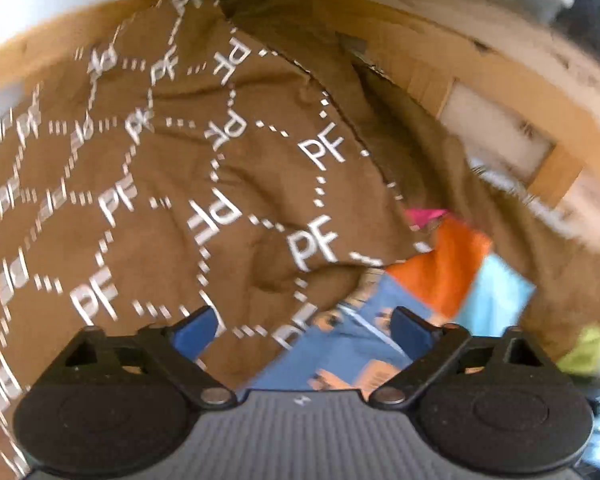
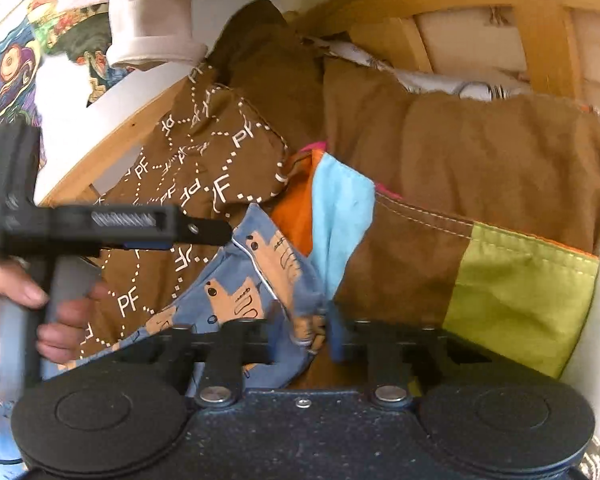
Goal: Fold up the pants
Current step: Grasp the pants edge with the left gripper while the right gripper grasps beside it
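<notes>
Matt brown cloth pants (image 2: pixel 460 152) with white printed lettering, soft blue patterned cloth (image 2: pixel 260 276), orange, light-blue and lime fabric patches, pale bare-wood frame (image 2: pixel 480 12), matt black plastic gripper (image 2: pixel 304 328) with ribbed grey body, shiny metal pins

Left gripper (image 1: pixel 302 326) fingers spread, right gripper (image 2: pixel 302 328) pinched.

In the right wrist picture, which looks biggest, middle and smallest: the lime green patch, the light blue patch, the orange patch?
Largest to smallest, as they look in this view:
1. lime green patch
2. light blue patch
3. orange patch, partly hidden under other cloth

The green one lies nearer the camera, so its real size is unsure.
</notes>
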A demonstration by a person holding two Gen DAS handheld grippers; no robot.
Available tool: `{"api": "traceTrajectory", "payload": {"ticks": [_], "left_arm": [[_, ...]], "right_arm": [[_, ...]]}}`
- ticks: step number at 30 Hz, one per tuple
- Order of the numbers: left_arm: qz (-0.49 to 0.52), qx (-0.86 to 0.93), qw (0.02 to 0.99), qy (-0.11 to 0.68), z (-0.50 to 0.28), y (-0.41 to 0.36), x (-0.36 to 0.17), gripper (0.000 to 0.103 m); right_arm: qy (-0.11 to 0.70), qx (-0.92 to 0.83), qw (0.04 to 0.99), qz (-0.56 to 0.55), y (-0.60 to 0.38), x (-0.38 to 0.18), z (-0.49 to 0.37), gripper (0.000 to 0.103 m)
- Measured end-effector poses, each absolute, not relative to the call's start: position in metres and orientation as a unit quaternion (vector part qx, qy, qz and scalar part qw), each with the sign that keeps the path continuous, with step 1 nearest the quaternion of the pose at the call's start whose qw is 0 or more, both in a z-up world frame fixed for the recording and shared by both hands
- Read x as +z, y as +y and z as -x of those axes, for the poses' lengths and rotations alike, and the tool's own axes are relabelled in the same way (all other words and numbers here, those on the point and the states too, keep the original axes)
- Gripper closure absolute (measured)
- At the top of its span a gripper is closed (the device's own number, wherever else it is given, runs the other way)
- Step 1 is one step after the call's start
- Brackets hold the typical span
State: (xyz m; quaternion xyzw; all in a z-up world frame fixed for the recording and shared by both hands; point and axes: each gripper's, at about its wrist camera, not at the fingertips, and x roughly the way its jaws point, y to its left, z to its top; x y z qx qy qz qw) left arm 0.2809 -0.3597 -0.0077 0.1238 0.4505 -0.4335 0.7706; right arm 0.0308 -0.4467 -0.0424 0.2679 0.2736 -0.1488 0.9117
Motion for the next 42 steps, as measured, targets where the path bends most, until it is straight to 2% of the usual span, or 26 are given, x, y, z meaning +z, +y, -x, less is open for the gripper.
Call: {"api": "traceTrajectory", "payload": {"ticks": [2, 5, 11, 13, 15, 16, 18, 21, 24, 32, 42], "left_arm": [[-0.078, -0.44, 0.747, 0.492, -0.284, -0.357, -0.003, 0.02], [-0.031, -0.451, 0.711, 0.539, -0.282, -0.359, -0.001, 0.022], [-0.097, -0.43, 0.707, 0.554, -0.271, -0.391, -0.008, 0.026], [-0.117, -0.423, 0.705, 0.558, -0.266, -0.398, -0.012, 0.035], [-0.129, -0.41, 0.702, 0.568, -0.265, -0.401, -0.018, 0.057], [-0.131, -0.402, 0.702, 0.573, -0.264, -0.399, -0.021, 0.06], [-0.128, -0.395, 0.701, 0.58, -0.265, -0.396, -0.025, 0.079], [-0.108, -0.398, 0.702, 0.58, -0.266, -0.38, -0.021, 0.088], [-0.08, -0.406, 0.709, 0.572, -0.266, -0.351, -0.006, 0.092], [0.026, -0.397, 0.729, 0.558, -0.266, -0.223, 0.028, 0.093], [0.103, -0.311, 0.752, 0.572, -0.263, -0.099, -0.015, 0.093]], "right_arm": [[0.273, -0.144, 0.924, -0.227, -0.437, -0.039, -0.033, 0.084], [0.266, -0.137, 0.944, -0.142, -0.417, -0.033, -0.032, 0.085], [0.269, -0.114, 0.955, 0.047, -0.37, -0.037, -0.037, 0.088], [0.272, -0.106, 0.953, 0.08, -0.361, -0.041, -0.038, 0.088], [0.274, -0.098, 0.951, 0.106, -0.353, -0.045, -0.038, 0.089], [0.274, -0.094, 0.95, 0.116, -0.35, -0.046, -0.038, 0.089], [0.273, -0.089, 0.948, 0.134, -0.346, -0.048, -0.038, 0.089], [0.271, -0.084, 0.948, 0.142, -0.342, -0.049, -0.036, 0.091], [0.263, -0.073, 0.951, 0.145, -0.336, -0.043, -0.031, 0.091], [0.23, 0.027, 0.966, 0.114, -0.294, -0.009, -0.024, 0.091], [0.275, 0.181, 0.935, 0.13, -0.207, -0.013, -0.042, 0.091]]}}
